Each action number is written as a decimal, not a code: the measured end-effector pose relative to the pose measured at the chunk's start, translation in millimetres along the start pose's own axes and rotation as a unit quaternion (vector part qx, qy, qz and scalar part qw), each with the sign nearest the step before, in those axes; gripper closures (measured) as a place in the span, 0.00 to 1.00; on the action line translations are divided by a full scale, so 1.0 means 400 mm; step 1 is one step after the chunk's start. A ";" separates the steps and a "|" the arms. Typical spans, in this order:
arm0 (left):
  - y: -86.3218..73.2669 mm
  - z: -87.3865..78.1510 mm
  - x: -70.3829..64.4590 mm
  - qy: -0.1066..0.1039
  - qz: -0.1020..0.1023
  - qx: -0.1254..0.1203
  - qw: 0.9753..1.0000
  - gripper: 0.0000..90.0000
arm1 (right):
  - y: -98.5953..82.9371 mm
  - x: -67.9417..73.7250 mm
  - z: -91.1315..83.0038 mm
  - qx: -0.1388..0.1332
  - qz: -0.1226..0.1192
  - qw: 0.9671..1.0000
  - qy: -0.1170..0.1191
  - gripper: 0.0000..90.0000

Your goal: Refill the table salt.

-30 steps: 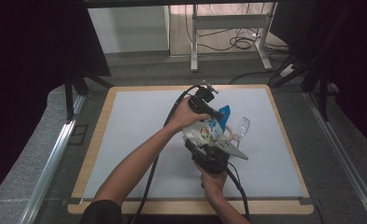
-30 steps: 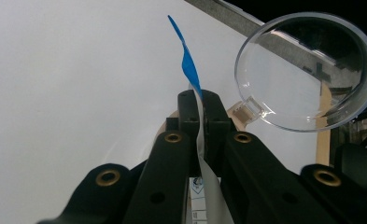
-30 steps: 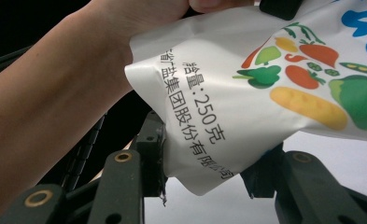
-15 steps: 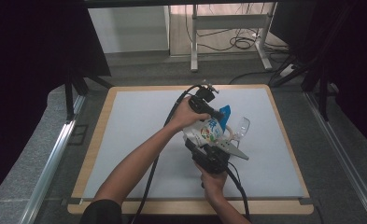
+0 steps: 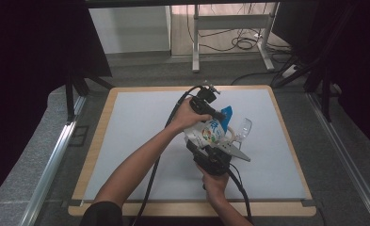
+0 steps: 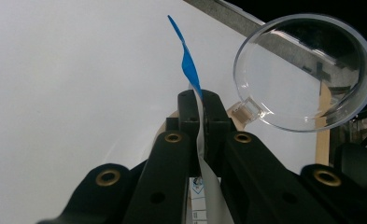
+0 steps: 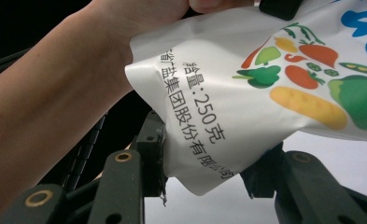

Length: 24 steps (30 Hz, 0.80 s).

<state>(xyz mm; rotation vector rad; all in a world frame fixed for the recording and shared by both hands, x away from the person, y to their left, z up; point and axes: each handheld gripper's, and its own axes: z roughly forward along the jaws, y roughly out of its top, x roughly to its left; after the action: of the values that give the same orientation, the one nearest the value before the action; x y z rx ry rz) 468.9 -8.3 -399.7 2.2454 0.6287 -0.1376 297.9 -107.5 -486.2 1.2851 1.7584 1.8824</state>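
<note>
A white pouch [image 5: 207, 132] printed with vegetables and a blue top hangs above the middle of the table between both grippers. My left gripper [image 5: 219, 114] is shut on its thin blue top edge [image 6: 189, 70], jaws pressed flat together [image 6: 199, 100]. From below, my right gripper [image 5: 211, 150] holds the pouch's lower corner [image 7: 246, 102], which is squeezed between its two jaws [image 7: 209, 168]. A clear round cup [image 5: 243, 127] lies on the table just right of the pouch; in the left gripper view the cup [image 6: 307, 70] sits beyond the jaws.
The white mat [image 5: 140, 122] covers the wooden table, whose edge [image 5: 98, 141] frames it. The person's left forearm [image 5: 140, 160] crosses the mat from the bottom left. Cables and desk legs [image 5: 229, 42] stand on the floor beyond the far edge.
</note>
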 end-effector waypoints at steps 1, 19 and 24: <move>0.000 0.000 0.000 0.000 0.000 0.000 1.000 0.99 | 0.000 0.000 0.000 0.000 0.000 1.000 0.000 0.65; 0.001 -0.001 -0.002 0.000 0.000 -0.004 1.000 0.99 | 0.005 0.000 -0.002 0.001 0.006 1.000 0.001 0.65; 0.001 -0.001 -0.003 0.000 0.000 -0.004 1.000 0.99 | 0.005 0.000 -0.002 0.001 0.005 1.000 0.000 0.65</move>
<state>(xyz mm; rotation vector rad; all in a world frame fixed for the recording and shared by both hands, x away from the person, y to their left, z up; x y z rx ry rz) 468.1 -8.7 -399.0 2.2381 0.6283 -0.1351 297.8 -108.5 -484.4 1.2972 1.7582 1.8867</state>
